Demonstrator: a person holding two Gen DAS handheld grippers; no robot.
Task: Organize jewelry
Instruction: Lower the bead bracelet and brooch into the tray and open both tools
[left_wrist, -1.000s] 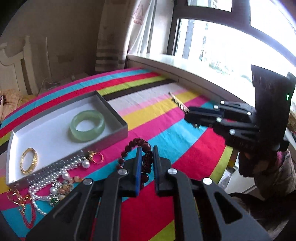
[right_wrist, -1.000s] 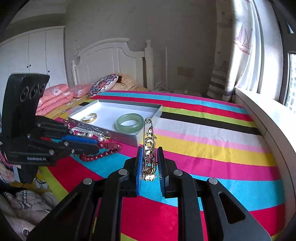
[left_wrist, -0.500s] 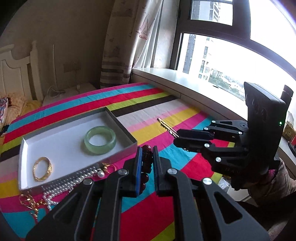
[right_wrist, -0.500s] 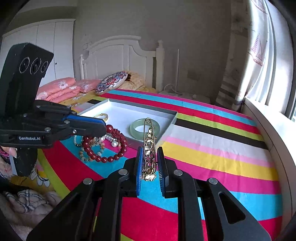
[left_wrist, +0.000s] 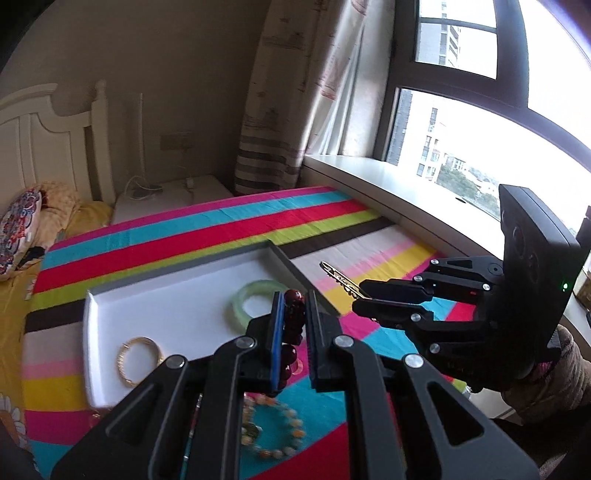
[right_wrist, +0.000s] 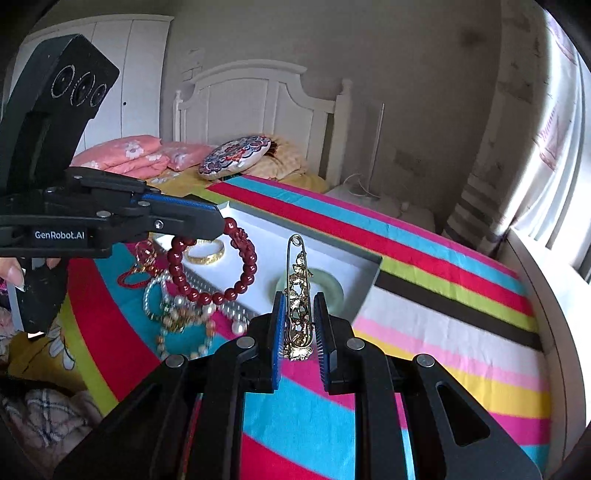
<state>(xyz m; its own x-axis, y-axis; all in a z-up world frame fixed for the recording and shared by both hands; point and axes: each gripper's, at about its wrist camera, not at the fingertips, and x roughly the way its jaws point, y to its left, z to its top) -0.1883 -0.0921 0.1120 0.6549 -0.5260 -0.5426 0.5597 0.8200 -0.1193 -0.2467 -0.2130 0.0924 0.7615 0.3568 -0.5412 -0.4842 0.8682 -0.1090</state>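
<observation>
My left gripper (left_wrist: 293, 306) is shut on a dark red bead bracelet (left_wrist: 293, 325) and holds it above the near edge of the white tray (left_wrist: 177, 295); from the right wrist view the bracelet (right_wrist: 218, 273) hangs from the left gripper (right_wrist: 221, 225). My right gripper (right_wrist: 299, 314) is shut on a gold brooch pin (right_wrist: 297, 295), held upright above the striped cloth; it shows in the left wrist view (left_wrist: 340, 278) at the right gripper (left_wrist: 360, 295). A green jade bangle (left_wrist: 255, 302) and a gold bangle (left_wrist: 138, 356) lie in the tray.
Pearl strands (right_wrist: 229, 314), a pale bead bracelet (left_wrist: 273, 432) and a red-corded piece (right_wrist: 136, 269) lie on the striped cloth (right_wrist: 443, 332) in front of the tray. A bed with pillows (right_wrist: 236, 155) is behind. A windowsill (left_wrist: 406, 192) runs along the right.
My left gripper has lifted the red bracelet off the cloth and carried it up toward the tray. My right gripper still holds the brooch, shifted slightly toward the tray.
</observation>
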